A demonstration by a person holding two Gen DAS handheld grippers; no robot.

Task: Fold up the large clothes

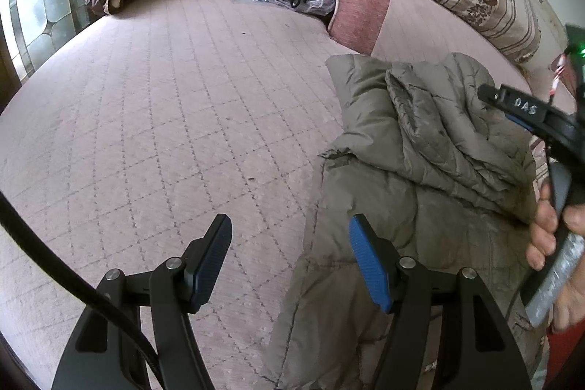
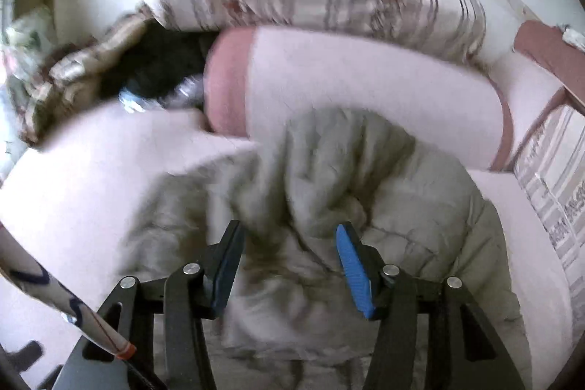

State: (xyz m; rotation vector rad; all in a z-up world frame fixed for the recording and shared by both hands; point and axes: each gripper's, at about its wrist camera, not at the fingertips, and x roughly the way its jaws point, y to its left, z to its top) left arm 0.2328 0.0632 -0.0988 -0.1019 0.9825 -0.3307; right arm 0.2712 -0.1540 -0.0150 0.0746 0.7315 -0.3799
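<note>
One olive jacket [image 1: 420,170] lies between two open-jawed tongs, left tongs [image 1: 290,262] and right tongs [image 2: 290,271].

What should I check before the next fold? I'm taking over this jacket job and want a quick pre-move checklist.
1. Left gripper open and free: ok, jaws apart, nothing between them.
2. Right gripper open: ok, jaws apart above the jacket; not gripping it.
3. Jacket lying flat: not ok, it is bunched with one part folded over the top.
4. Space to fold on the bed: ok, bare quilted cover lies to the jacket's left.
5. Pillow away from the jacket: cannot tell; close behind it, contact unclear.
6. Right view sharp enough to aim a grasp: not ok, it is motion-blurred.
</note>
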